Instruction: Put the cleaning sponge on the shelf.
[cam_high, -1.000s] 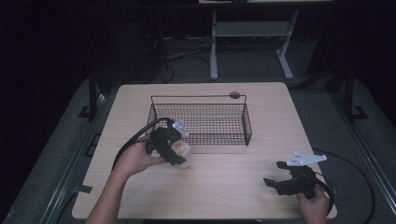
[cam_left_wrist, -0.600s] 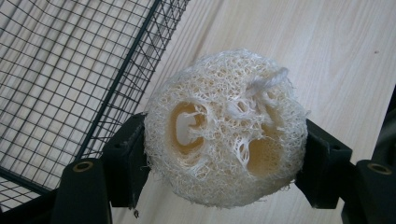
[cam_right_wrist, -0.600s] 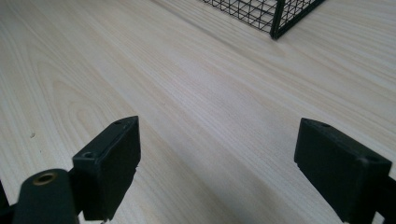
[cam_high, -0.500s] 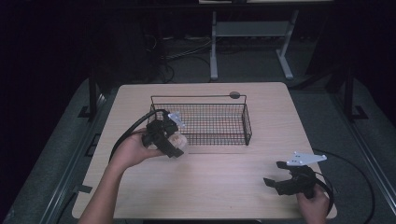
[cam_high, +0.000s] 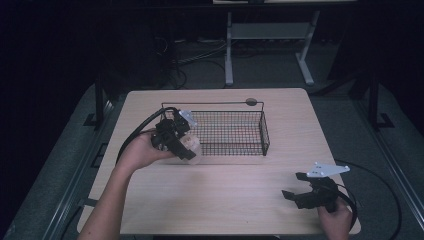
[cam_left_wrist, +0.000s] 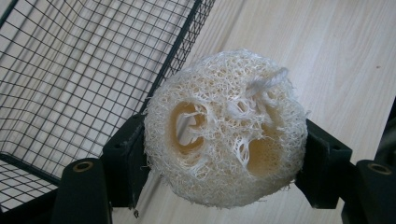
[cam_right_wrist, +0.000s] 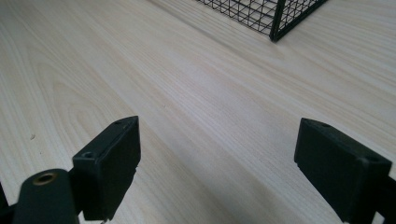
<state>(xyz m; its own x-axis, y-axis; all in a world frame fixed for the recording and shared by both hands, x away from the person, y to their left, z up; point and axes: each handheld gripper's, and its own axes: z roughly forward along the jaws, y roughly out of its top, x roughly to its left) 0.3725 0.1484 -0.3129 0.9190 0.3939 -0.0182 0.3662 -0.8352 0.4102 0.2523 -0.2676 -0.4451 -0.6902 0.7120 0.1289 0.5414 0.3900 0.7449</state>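
**Left gripper view: loofah clamped, wire basket just ahead**

Left gripper view puts it plainly. Left gripper (cam_left_wrist: 224, 154) is clenched on a round slice of loofah (cam_left_wrist: 224, 126), one black jaw pressed into each side, the slice's holed face turned to the camera. A short white cord loop (cam_left_wrist: 268, 81) sticks out near its top edge. Grip looks centred; the sponge bulges a little past both jaws.

High view: left gripper (cam_high: 187, 146) held off the tabletop at the basket's near left corner, loofah (cam_high: 192, 148) just outside the front wall. Wire basket (cam_high: 263, 131) sits mid-table, open-topped, apparently nothing in it.

Right gripper (cam_high: 297, 186) rests low at the near right corner of the wooden table (cam_high: 225, 200), jaws spread wide, nothing between them. Well apart from the basket.

Judgement: the step in hand is carrying the loofah over the rim and setting it inside. To do it well:
- lift enough that the sponge's underside clears the top wire before moving forward;
- keep the cord from snagging the mesh;
- lower toward the basket floor, then let go, since a light sponge may bounce or roll if dropped.
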